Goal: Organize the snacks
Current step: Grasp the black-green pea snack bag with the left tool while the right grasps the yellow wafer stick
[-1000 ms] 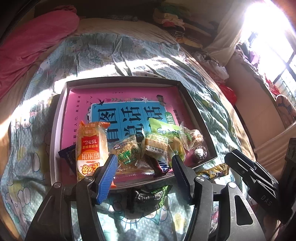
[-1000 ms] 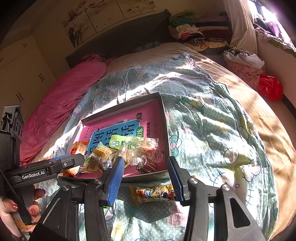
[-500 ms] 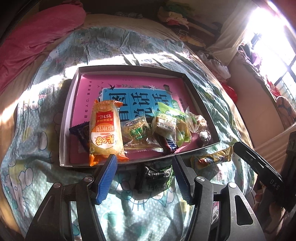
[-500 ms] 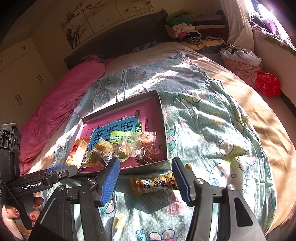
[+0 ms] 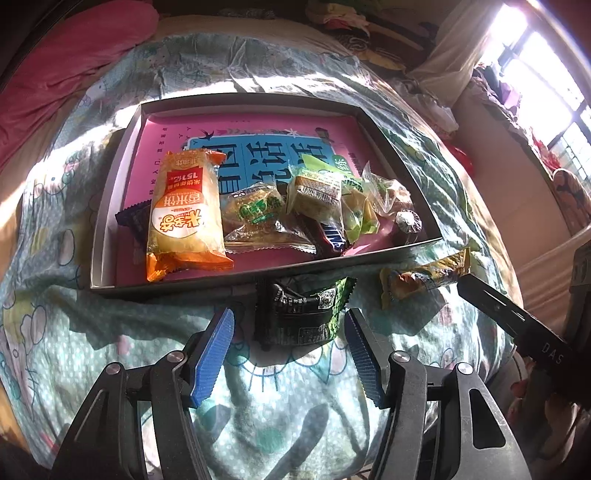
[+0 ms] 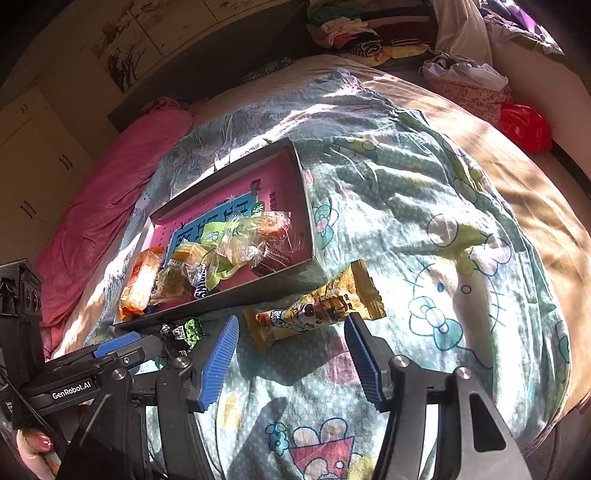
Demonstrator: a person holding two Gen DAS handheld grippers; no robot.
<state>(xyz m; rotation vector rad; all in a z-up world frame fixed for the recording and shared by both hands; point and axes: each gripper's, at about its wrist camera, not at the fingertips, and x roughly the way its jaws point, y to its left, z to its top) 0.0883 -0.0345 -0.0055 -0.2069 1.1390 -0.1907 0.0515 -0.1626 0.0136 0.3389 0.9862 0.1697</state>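
Note:
A grey box lid [image 5: 110,177] with a pink book inside holds several snacks, among them an orange rice-cake pack [image 5: 184,218]. A dark green-edged packet [image 5: 301,314] lies on the bedspread just in front of the box. My left gripper [image 5: 290,332] is open, its blue pads on either side of that packet, not touching. A yellow snack bar [image 6: 321,304] lies to the right of the box corner; it also shows in the left wrist view [image 5: 428,277]. My right gripper [image 6: 290,338] is open, just short of the bar. The box [image 6: 310,236] shows there too.
The bedspread [image 6: 443,221] is a wrinkled cartoon print. A pink quilt [image 5: 74,55] lies far left. Piled clothes [image 6: 354,29] and a red bag [image 6: 524,127] sit beyond the bed. The right gripper's body [image 5: 517,321] juts in at the right.
Both grippers have drawn back and dropped lower. The dark packet now lies between my left gripper's pads, and the yellow bar sits closer to my right gripper. Jaws stay open.

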